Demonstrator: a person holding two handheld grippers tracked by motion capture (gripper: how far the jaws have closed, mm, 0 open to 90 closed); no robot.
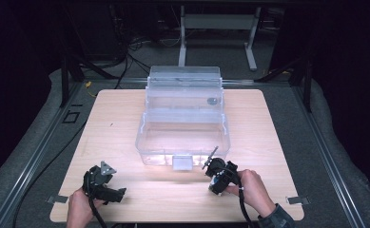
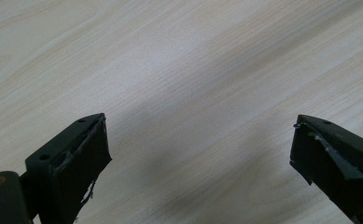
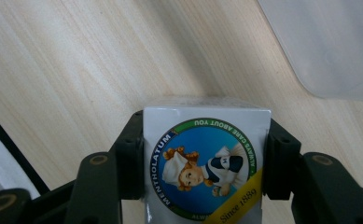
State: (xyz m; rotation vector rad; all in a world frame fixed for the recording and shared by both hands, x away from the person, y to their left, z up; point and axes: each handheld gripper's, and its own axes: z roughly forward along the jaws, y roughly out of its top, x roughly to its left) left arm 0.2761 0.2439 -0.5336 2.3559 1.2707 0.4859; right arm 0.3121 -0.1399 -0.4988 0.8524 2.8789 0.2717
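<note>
The right gripper has its two black jaws pressed on the sides of a little white box. The box has a round blue picture on it with the word Mentholatum. So the picking-up part looks done: the box is caught tight in the jaws, about half closed around it.

From the high view, the right gripper sits just in front of the big clear bin, near the bin's front right corner. The bin's lid stands up at the back, so the bin is open. It looks nearly empty (one small dark round thing shows near the back wall, too small to tell what).

What is likely left: lift the little box over the bin's front wall and let it go inside.

The left gripper rests on the wooden table, well to the left of the bin. Its jaws stand wide apart with nothing between them.
</note>
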